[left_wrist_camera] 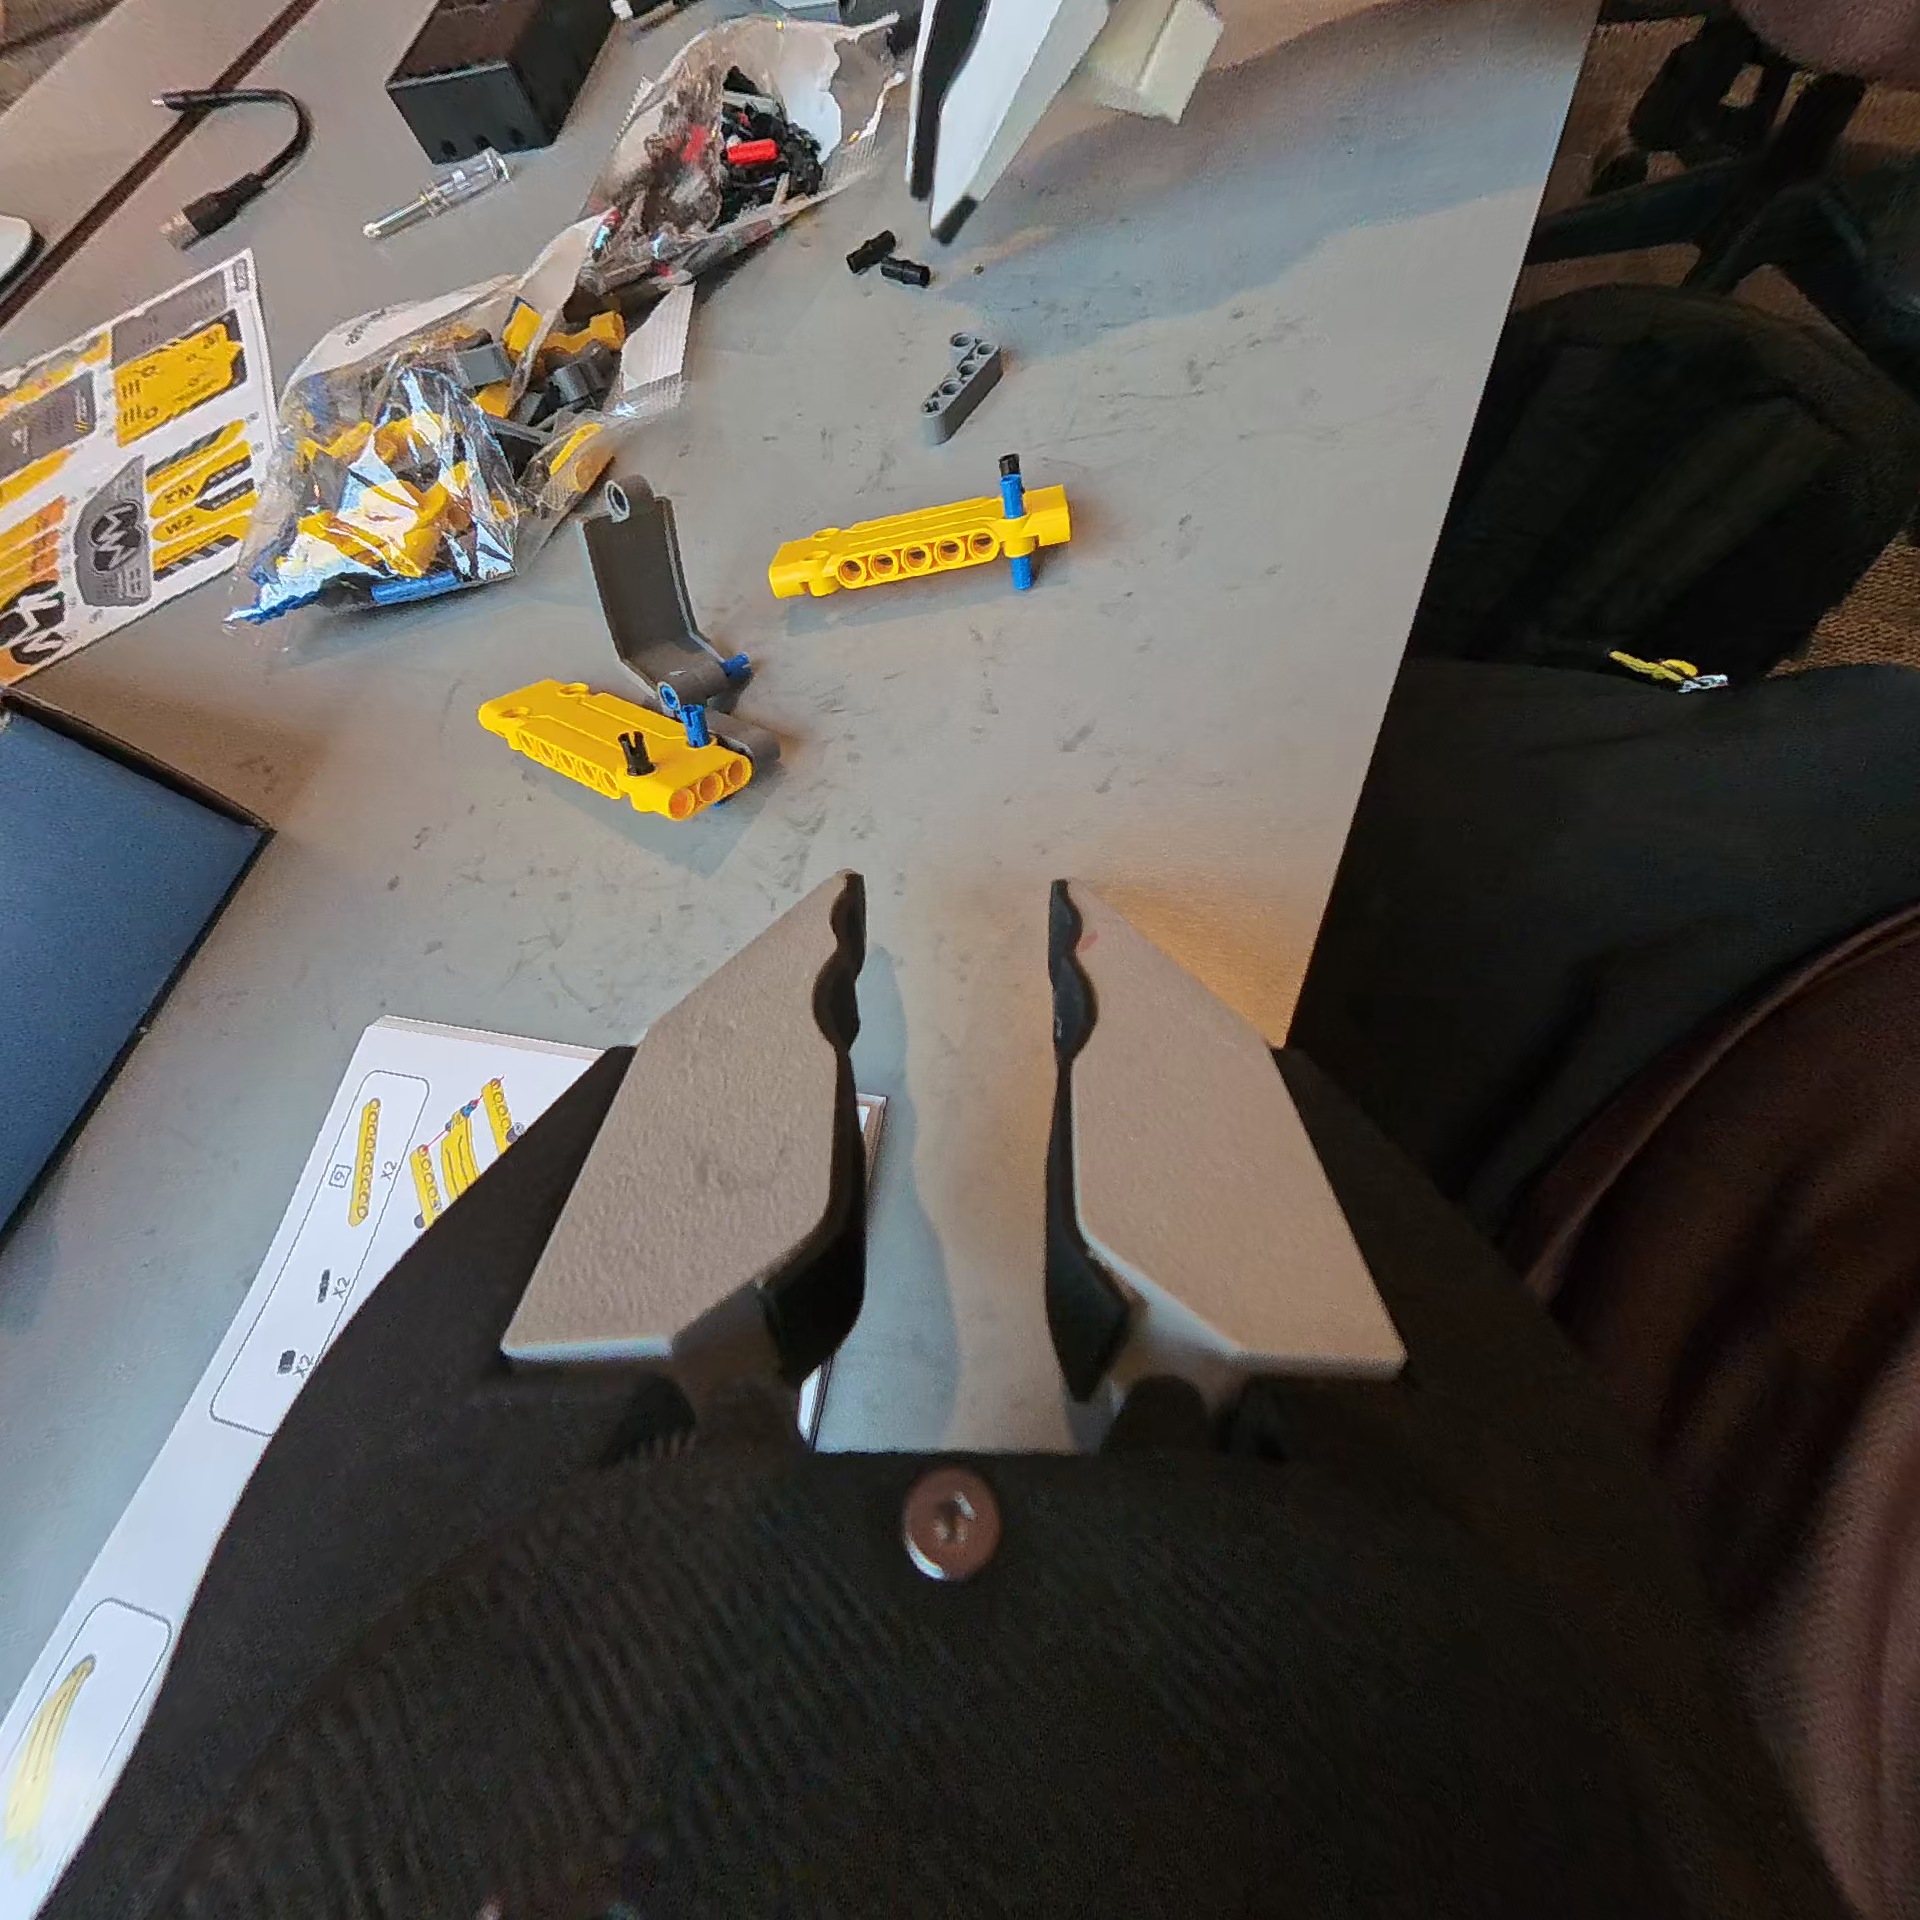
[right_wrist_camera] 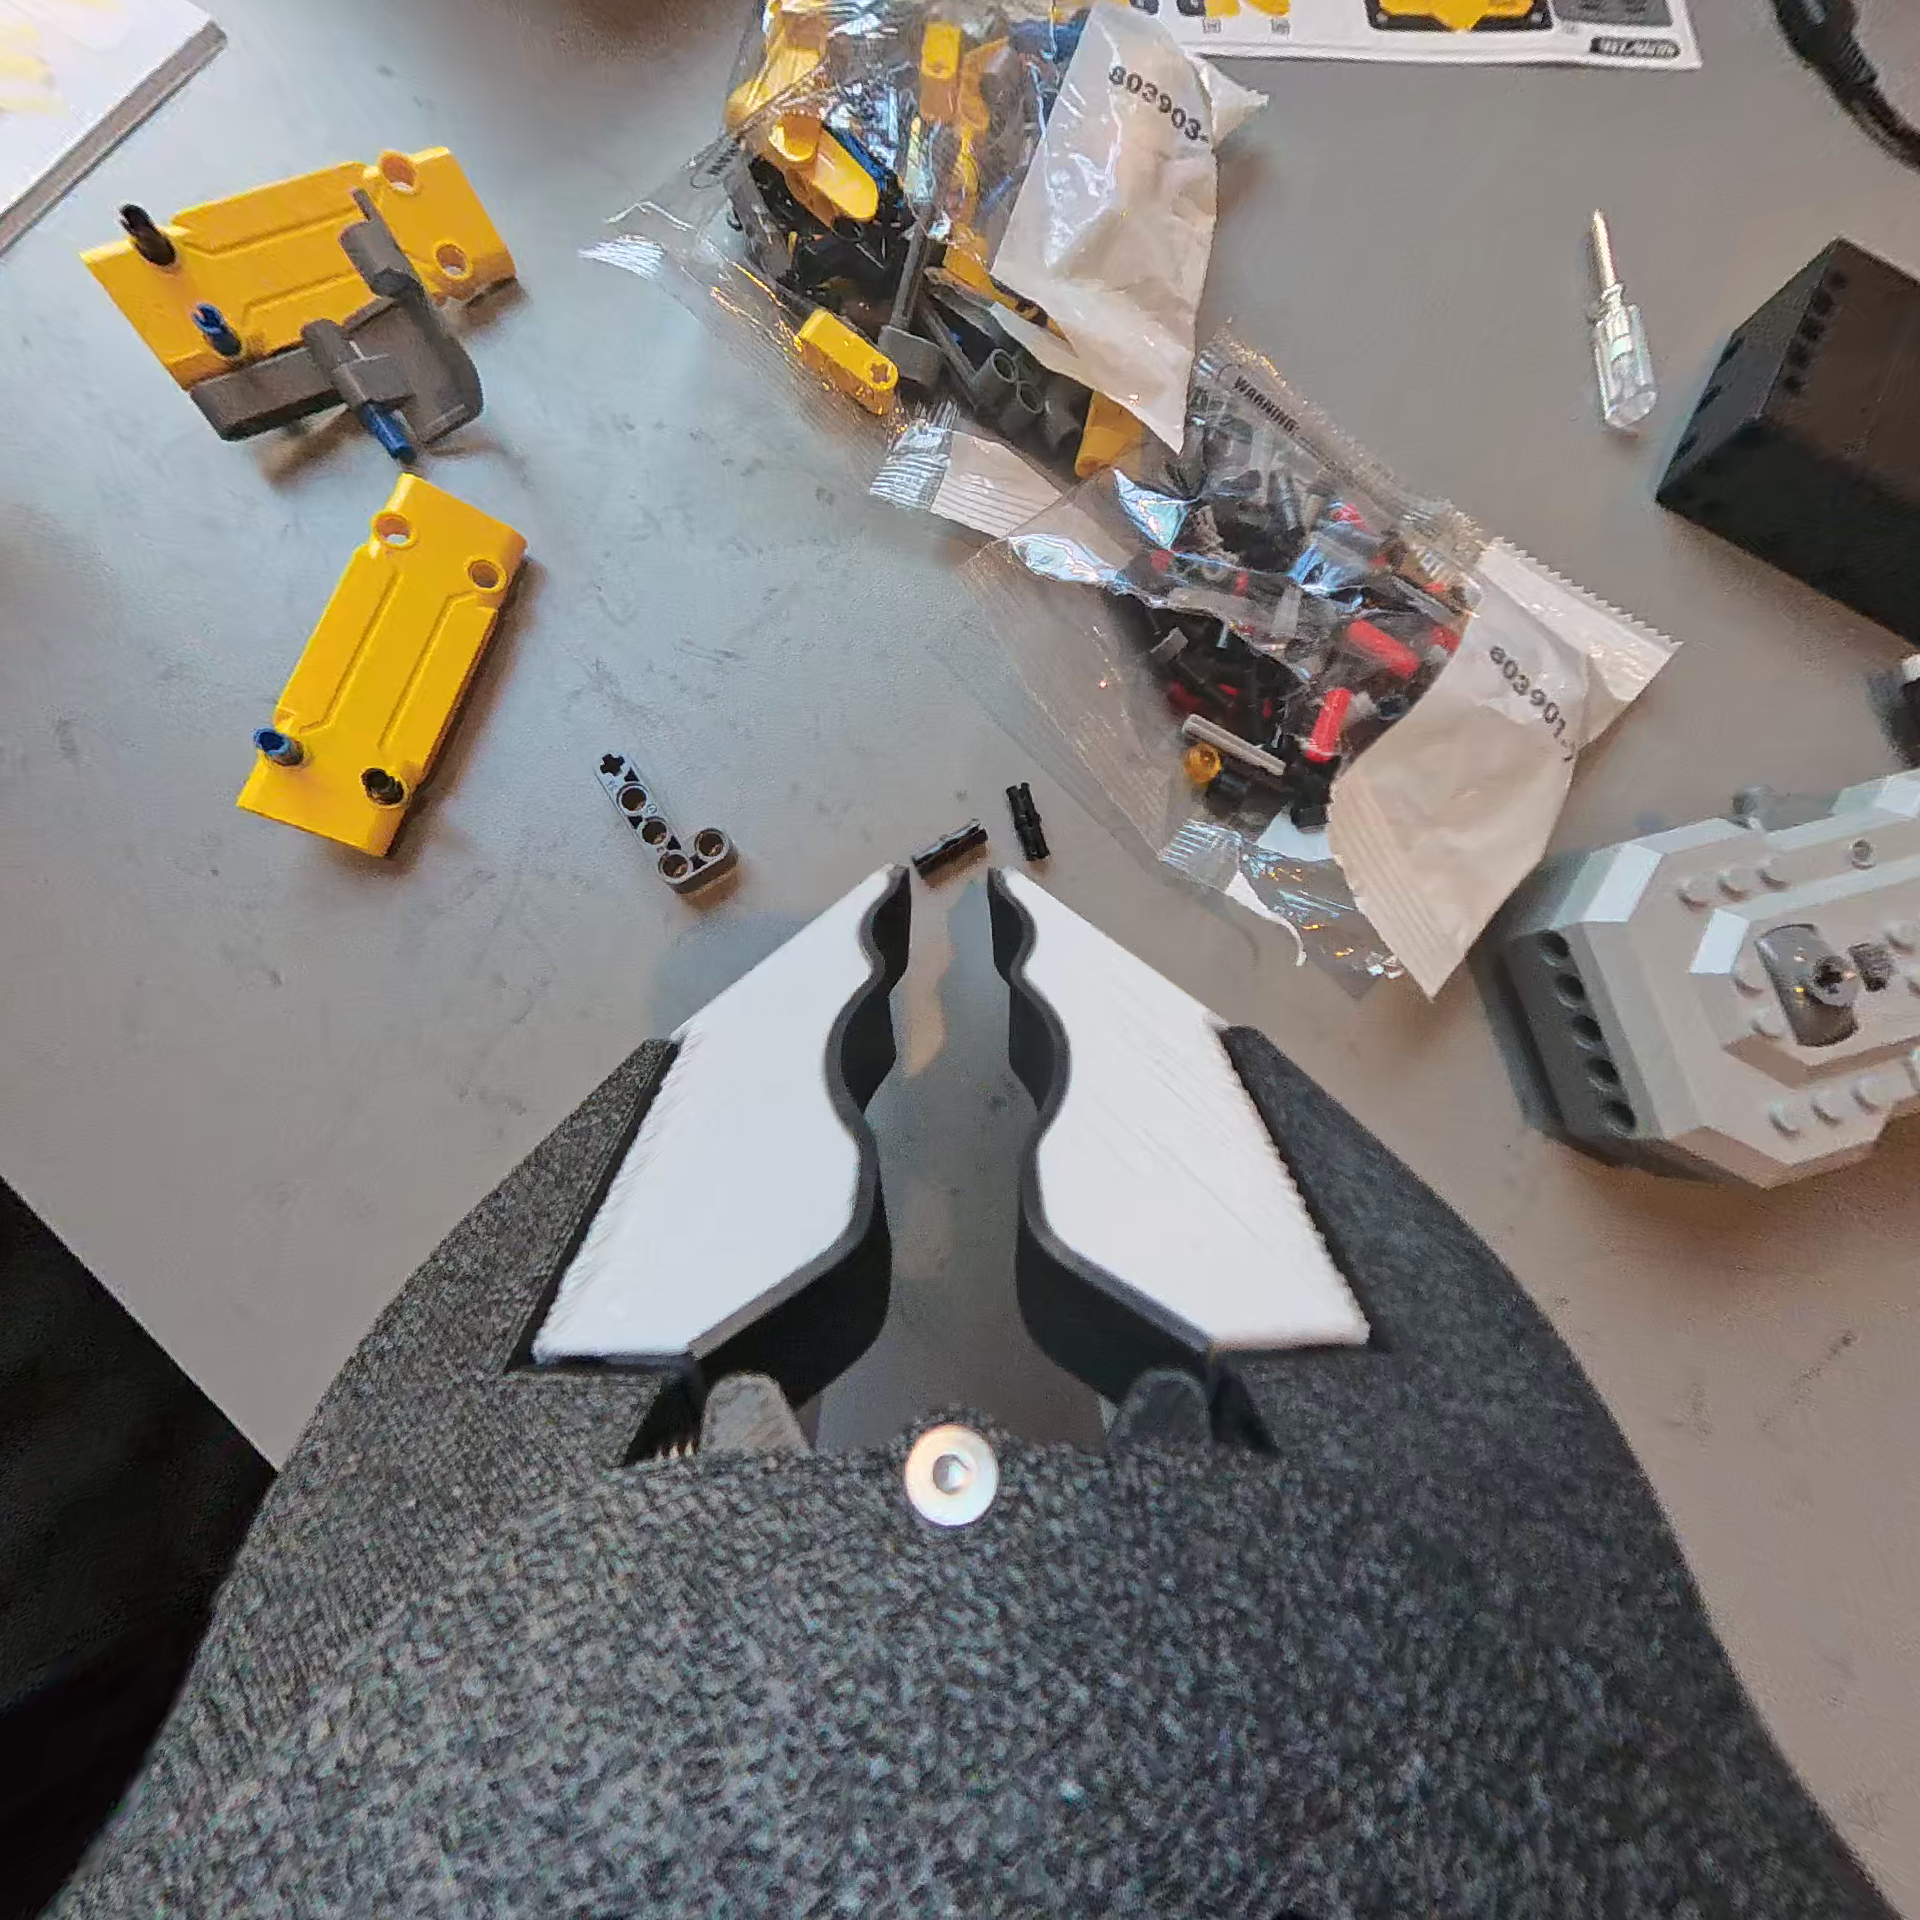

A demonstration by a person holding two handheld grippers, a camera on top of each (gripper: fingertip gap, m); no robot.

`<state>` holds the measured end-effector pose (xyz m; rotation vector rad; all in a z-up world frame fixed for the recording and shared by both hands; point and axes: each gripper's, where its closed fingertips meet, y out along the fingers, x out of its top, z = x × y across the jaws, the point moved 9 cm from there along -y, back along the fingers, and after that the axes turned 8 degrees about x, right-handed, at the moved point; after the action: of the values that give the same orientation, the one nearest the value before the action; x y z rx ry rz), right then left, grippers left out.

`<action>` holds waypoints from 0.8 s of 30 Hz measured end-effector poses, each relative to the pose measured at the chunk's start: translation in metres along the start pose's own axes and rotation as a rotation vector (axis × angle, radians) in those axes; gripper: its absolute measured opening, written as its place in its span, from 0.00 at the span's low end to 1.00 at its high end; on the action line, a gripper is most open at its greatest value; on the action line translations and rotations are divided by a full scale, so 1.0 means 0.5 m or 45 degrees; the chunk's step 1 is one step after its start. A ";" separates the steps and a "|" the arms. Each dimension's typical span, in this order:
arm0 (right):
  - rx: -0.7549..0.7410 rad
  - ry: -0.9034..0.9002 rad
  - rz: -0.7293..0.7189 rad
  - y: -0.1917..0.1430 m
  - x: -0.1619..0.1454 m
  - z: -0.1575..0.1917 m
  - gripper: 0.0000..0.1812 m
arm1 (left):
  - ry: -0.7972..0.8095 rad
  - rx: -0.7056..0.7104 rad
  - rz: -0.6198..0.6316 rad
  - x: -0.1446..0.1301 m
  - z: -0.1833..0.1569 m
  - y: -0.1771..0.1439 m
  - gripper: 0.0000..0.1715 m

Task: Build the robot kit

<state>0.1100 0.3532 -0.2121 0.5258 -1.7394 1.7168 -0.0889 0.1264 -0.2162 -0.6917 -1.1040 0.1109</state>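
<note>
Scuffed grey table under both spread, empty tools: left tool, right tool.

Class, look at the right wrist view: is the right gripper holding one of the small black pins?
No: the right gripper is open and empty; both black pins lie on the table.

The right gripper is held low over the grey table with its white fingers slightly apart and nothing between them; a small black pin is seen just before the tips, and a second black pin lies beside it; a grey L-shaped beam is placed to the left; two yellow panels are seen further left; bags of small parts lie to the right.
</note>
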 end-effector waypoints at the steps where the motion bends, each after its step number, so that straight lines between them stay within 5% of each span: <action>1: -0.009 0.016 0.006 0.004 0.001 0.000 0.09 | 0.001 0.002 -0.001 0.000 0.000 0.000 0.19; 24: -0.021 0.130 -0.027 0.032 -0.002 0.001 0.03 | 0.016 -0.003 -0.007 0.000 -0.004 -0.001 0.19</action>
<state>0.1000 0.3535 -0.2245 0.4402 -1.6689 1.6834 -0.0874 0.1253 -0.2162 -0.6903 -1.0944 0.1002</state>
